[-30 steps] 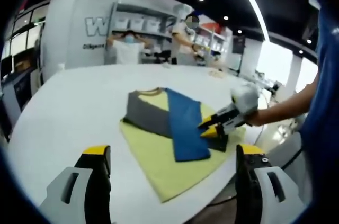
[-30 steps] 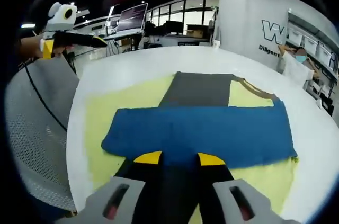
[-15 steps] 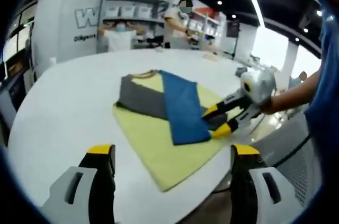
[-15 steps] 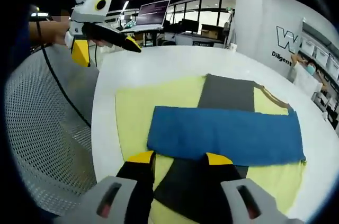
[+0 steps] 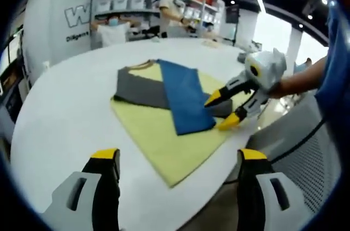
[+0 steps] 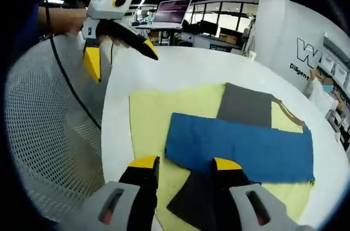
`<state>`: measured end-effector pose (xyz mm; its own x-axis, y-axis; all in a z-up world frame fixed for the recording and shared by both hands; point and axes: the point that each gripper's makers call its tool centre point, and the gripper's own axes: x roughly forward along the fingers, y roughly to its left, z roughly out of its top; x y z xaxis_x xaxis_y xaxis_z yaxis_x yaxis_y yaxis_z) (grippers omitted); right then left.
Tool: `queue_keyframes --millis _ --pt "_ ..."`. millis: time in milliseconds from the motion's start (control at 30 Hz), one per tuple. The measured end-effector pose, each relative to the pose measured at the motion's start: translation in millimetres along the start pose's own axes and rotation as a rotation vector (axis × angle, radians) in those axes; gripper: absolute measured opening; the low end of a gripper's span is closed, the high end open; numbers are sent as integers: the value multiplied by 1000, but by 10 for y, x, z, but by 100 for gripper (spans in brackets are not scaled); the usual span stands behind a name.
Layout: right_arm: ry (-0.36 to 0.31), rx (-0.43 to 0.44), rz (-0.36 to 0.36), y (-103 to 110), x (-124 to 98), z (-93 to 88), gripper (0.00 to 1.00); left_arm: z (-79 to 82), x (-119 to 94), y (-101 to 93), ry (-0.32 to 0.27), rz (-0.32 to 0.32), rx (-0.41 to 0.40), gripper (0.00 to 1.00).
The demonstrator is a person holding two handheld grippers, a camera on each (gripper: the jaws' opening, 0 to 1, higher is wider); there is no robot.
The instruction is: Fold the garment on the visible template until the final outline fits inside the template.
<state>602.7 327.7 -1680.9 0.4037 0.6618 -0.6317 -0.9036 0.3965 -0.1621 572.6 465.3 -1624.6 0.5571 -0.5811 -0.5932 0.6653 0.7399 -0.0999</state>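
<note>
The garment lies folded on the yellow template (image 5: 164,143): a blue band (image 5: 183,97) crosses over a grey part (image 5: 139,89) with a yellow neckline. My left gripper (image 5: 178,157) is open and hangs well short of the cloth, above the white table. My right gripper (image 5: 221,111) is open just off the blue band's end. In the right gripper view the blue band (image 6: 240,146) lies across the yellow template (image 6: 150,116), and a grey flap (image 6: 197,203) shows beneath my open right gripper (image 6: 185,164). The left gripper (image 6: 120,59) floats open at upper left.
The round white table (image 5: 60,116) carries the template near its edge. A mesh chair (image 6: 49,149) stands beside the table. People (image 5: 112,29) stand at shelves in the back. A laptop (image 6: 172,12) sits on a far desk.
My right gripper has spread its jaws and drawn back from the grey flap. The left gripper has pulled away from the table edge. The garment has stayed where it was.
</note>
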Motion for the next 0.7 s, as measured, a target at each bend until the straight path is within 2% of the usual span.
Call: queue_keyframes --millis 33,67,100,133,167,200,267,367,433,467,567,633,700 --pt "-9 17 8 46 -51 9 34 7 -8 -7 -3 -3 -3 84" --pt "-56 69 17 86 -111 76 33 14 -17 -14 -7 -7 -5 84" --pt "-84 90 5 64 -141 124 33 13 -19 -9 -8 -5 -7 84" --pt "-114 118 -45 -48 -168 157 33 12 -21 -5 -10 -4 -9 84" --pt "-85 111 -127 -219 -233 196 34 -15 -17 30 -6 2 -11 83" --pt "-36 75 -163 -321 -161 123 37 -41 1 46 3 5 -8 82" --pt "-16 76 -146 -348 -42 69 38 -62 10 70 13 15 3 79" --pt "-33 80 -115 -296 43 73 37 -63 8 98 12 23 2 73" --pt "-28 70 -105 -264 49 65 31 -84 12 90 19 11 -17 70" --pt "-26 64 -101 -249 47 62 33 -93 14 89 21 7 -23 70" --pt "-22 23 -66 -150 48 66 51 -139 29 97 30 -1 -35 68" --pt "-16 10 -38 -105 -7 60 50 -179 42 85 49 -13 -57 68" --pt "-45 74 -24 -77 -76 89 46 -207 56 46 69 -38 -82 68"
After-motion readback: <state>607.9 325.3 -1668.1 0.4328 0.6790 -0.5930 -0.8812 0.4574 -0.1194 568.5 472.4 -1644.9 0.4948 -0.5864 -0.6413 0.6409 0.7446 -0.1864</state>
